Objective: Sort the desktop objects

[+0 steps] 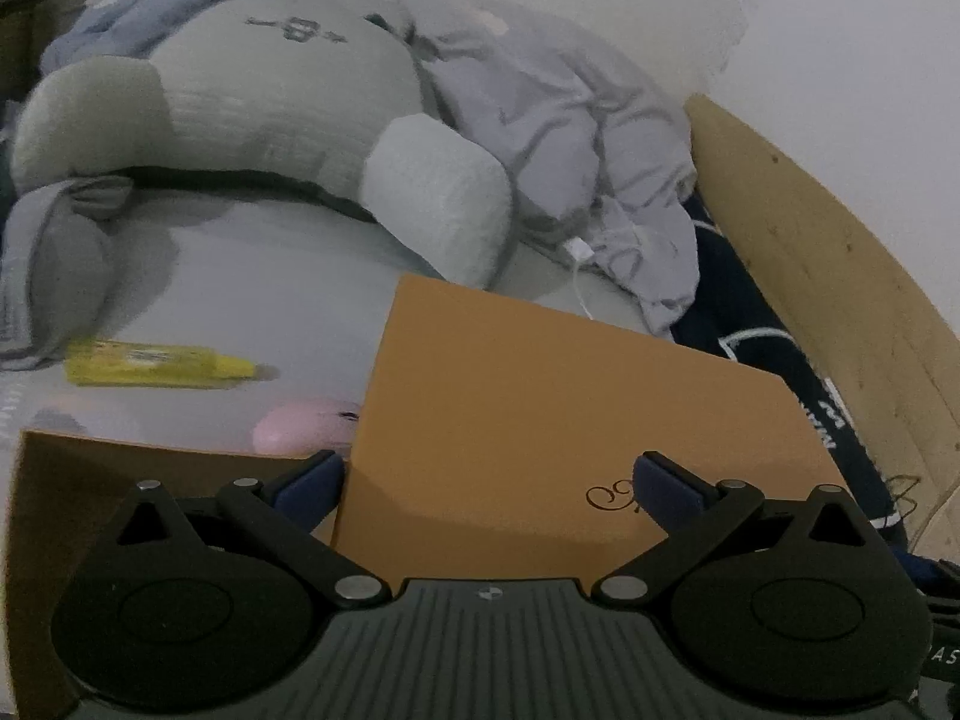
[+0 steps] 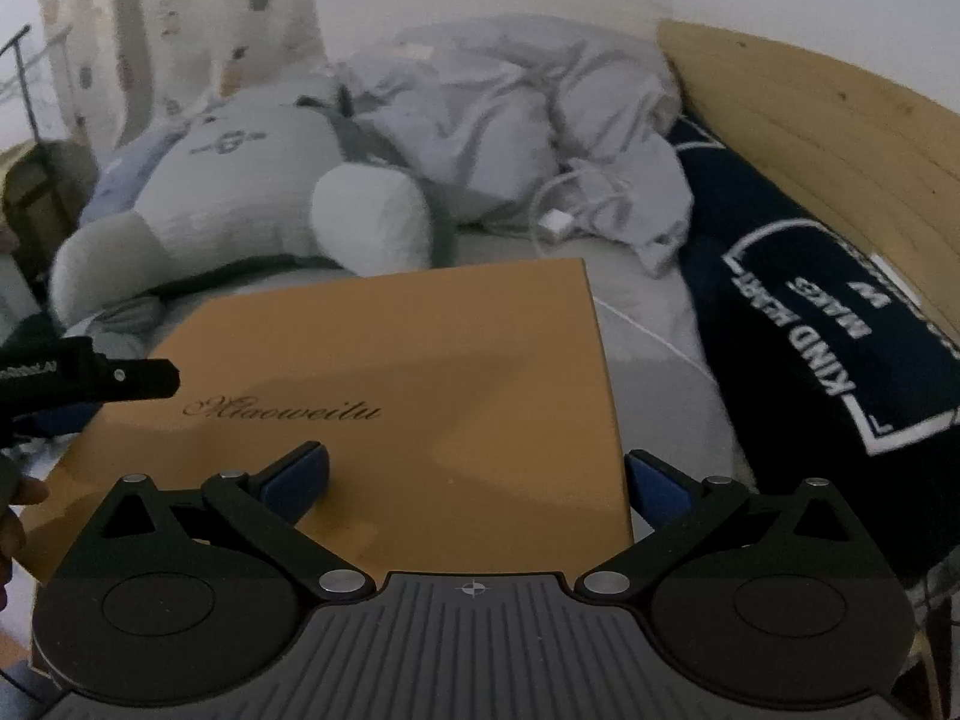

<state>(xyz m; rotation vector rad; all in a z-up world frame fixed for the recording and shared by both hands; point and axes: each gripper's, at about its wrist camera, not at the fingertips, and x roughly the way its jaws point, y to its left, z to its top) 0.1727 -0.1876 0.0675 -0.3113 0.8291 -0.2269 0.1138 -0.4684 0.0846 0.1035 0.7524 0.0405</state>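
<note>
Left wrist view shows the left gripper (image 1: 489, 483) spread wide over the orange box lid (image 1: 540, 420), holding nothing. Beside the lid's left edge lie a pink object (image 1: 306, 429) and, farther off, a yellow tube (image 1: 162, 365). The right gripper (image 2: 477, 474) also gapes empty, straddling the lid's right edge.

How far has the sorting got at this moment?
Nothing looks sorted yet. Both tongs, left and right, are open at the orange box lid, gripping nothing. The yellow tube and pink object lie loose on the bed, outside the box.
</note>
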